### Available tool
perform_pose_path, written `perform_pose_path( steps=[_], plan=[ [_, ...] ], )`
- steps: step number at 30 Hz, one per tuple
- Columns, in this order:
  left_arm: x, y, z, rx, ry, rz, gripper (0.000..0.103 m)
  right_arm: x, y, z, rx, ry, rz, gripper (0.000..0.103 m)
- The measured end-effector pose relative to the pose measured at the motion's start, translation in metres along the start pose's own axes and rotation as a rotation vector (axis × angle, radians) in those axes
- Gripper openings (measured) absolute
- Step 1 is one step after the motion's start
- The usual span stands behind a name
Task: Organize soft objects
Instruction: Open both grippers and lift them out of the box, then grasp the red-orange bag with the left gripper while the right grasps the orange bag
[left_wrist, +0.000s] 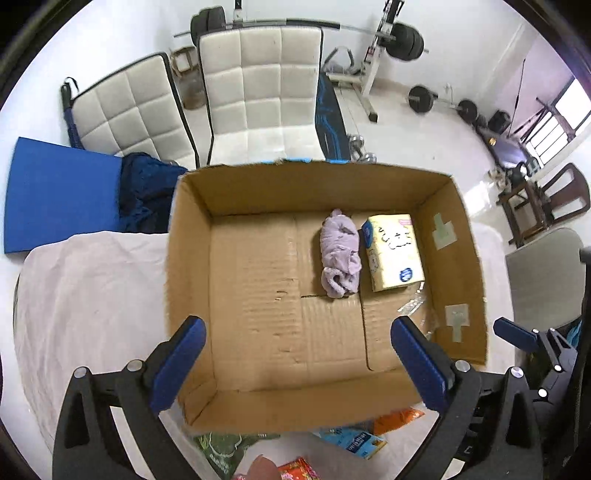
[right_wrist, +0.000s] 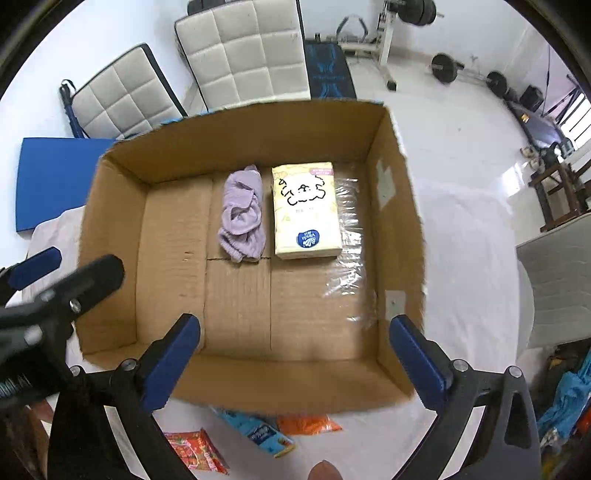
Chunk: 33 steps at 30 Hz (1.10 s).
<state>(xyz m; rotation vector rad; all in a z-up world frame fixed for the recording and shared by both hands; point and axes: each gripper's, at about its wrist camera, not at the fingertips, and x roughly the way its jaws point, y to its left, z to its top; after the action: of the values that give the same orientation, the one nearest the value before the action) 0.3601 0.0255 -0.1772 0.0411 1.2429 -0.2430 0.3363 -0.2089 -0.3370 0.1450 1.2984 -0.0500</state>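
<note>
while the left wrist view looks steeply down, the left gripper (left_wrist: 297, 363) hangs over the near wall of an open cardboard box (left_wrist: 192, 266), its blue fingers (left_wrist: 177, 369) spread wide with nothing between them. the box sits on a table under a pale cloth (left_wrist: 85, 288). inside, toward the far right corner, a rolled lilac towel (left_wrist: 339, 254) lies on the floor of the box, touching or just beside a yellow tissue pack (left_wrist: 394, 253) on its right. the rest of the box floor is bare cardboard. by the near edge of the table, outside the box, lie an orange packet (left_wrist: 397, 419), a blue packet (left_wrist: 352, 441), a green packet (left_wrist: 221, 448) and a red packet (left_wrist: 297, 470). part of the right gripper (left_wrist: 517, 334) shows at the right edge.

in the right wrist view, the right gripper (right_wrist: 295, 362) is also above the box's near wall (right_wrist: 280, 384), jaws fully apart and empty. the towel (right_wrist: 243, 218) and tissue pack (right_wrist: 304, 210) lie side by side near the far wall, right of centre. clear tape (right_wrist: 349, 236) shines on the floor beside the pack. the left gripper (right_wrist: 35, 267) is blurred at the left edge. the packets lie just outside the near wall: red (right_wrist: 195, 452), blue (right_wrist: 258, 432) and orange (right_wrist: 308, 422).
</note>
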Motion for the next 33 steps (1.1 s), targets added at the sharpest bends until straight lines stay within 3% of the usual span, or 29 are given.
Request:
perform_pose_path(
  steps=[6,9,12,16,21,25,29,33],
  plan=[
    [-0.036,-0.01,-0.017,0.006,-0.091,0.042,0.103,-0.04,0.008,-0.029,-0.014,-0.071,0.035,0.103],
    [-0.048,-0.009,-0.035,-0.001,-0.078,0.061,0.103,-0.055,0.008,-0.045,-0.031,-0.086,0.053,0.103],
    [-0.049,-0.006,-0.057,-0.002,-0.05,0.077,0.103,-0.053,0.002,-0.066,-0.061,-0.043,0.077,0.103],
    [-0.032,0.003,-0.097,0.011,0.04,0.08,0.103,-0.028,-0.01,-0.097,-0.09,0.06,0.069,0.103],
    [0.021,0.007,-0.156,0.093,0.223,0.098,0.103,0.023,-0.027,-0.135,-0.061,0.194,0.069,0.103],
    [0.065,0.001,-0.2,0.23,0.363,0.113,0.103,0.055,-0.032,-0.163,-0.072,0.268,0.05,0.103],
    [0.093,-0.006,-0.227,0.402,0.431,0.187,0.103,0.072,-0.03,-0.184,-0.106,0.311,0.04,0.103],
    [0.113,-0.012,-0.242,0.467,0.514,0.118,0.103,0.081,-0.024,-0.201,-0.144,0.34,0.03,0.103]
  ],
)
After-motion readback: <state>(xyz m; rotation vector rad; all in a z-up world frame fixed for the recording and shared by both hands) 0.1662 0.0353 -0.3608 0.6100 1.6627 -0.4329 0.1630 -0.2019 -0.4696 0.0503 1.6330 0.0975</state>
